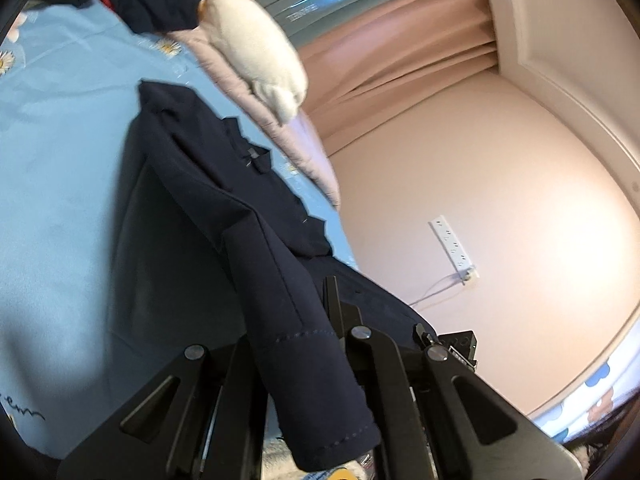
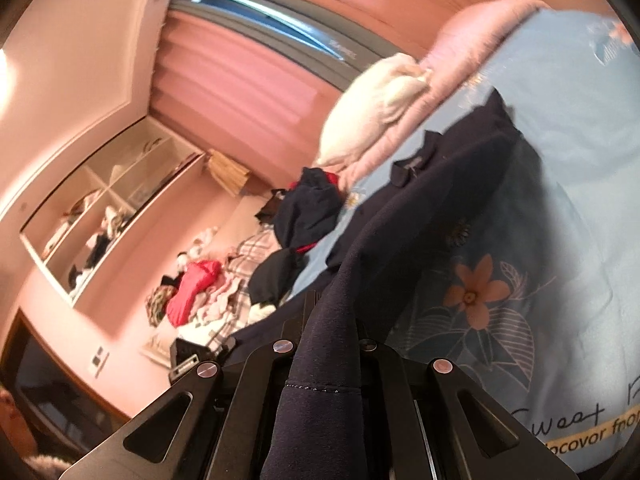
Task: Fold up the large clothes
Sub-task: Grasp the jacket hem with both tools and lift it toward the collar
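Note:
A large navy garment (image 1: 208, 208) with a collar lies stretched across the light blue bedsheet (image 1: 60, 200), its near end lifted off the bed. In the left wrist view a stitched hem end drapes over my left gripper (image 1: 312, 316), which is shut on the navy garment; one black finger (image 1: 331, 296) shows beside the cloth. In the right wrist view the navy garment (image 2: 440, 200) runs from its collar down to my right gripper (image 2: 332, 320), shut on another stitched end. The cloth hides most of both grippers' fingertips.
A white pillow (image 1: 256, 48) rests on a pink quilt (image 1: 296, 148) at the bed's far edge. Dark clothes (image 2: 308, 208) are piled at the bed's edge, with a red garment (image 2: 192, 288) and other laundry beyond. A power strip (image 1: 452, 248) hangs on the wall.

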Available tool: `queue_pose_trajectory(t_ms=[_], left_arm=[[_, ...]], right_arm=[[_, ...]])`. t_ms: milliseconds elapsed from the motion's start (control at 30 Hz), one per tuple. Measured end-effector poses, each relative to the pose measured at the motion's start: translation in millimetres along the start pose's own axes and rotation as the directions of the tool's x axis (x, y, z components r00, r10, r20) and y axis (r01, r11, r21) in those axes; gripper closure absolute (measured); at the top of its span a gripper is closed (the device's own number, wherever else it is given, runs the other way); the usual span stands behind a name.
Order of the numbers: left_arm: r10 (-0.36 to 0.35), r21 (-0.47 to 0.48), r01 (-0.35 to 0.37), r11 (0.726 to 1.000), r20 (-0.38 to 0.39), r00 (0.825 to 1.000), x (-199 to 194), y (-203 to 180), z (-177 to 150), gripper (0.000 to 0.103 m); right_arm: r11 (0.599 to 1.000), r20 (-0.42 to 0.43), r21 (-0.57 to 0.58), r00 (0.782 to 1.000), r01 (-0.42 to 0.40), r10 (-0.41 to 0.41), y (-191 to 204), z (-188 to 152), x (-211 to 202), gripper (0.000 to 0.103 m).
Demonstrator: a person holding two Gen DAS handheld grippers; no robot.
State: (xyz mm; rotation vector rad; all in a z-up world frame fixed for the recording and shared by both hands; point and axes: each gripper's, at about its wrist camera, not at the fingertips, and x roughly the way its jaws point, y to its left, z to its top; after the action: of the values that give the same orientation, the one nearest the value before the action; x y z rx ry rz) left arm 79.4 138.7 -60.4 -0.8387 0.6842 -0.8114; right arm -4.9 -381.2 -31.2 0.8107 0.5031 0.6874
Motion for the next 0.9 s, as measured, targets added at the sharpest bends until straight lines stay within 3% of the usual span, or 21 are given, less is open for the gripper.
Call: queue_pose_trajectory(t_ms=[200, 567, 767, 900], left_arm=[[-0.084, 0.06, 0.081, 0.995, 0.052, 0.995, -29.9, -32.0, -4.0, 0.099], [-0.224, 0.174, 0.201, 0.964, 0.125, 0.966, -71.8, -74.5, -6.4, 0.098], [-0.284, 0.244, 0.243, 0.939, 0.148, 0.947, -82.2, -93.7, 4.4, 0.096], [-0.283, 0.232, 0.244, 0.942, 0.153, 0.947, -78.9, -89.6, 12.4, 0.096]], right_arm=[[0.992, 0.032, -0.079, 0.995, -0.094, 0.097, 24.7, 4.1, -16.0, 0.096], [0.948, 0.072, -0.238, 0.97, -0.21, 0.233, 60.6, 3.1, -41.7, 0.096], [0.928, 0.118, -0.27, 0.948, -0.257, 0.297, 59.3, 8.5, -53.3, 0.096], [0.936, 0.13, -0.25, 0.949, -0.248, 0.287, 48.7, 12.9, -52.0, 0.096]])
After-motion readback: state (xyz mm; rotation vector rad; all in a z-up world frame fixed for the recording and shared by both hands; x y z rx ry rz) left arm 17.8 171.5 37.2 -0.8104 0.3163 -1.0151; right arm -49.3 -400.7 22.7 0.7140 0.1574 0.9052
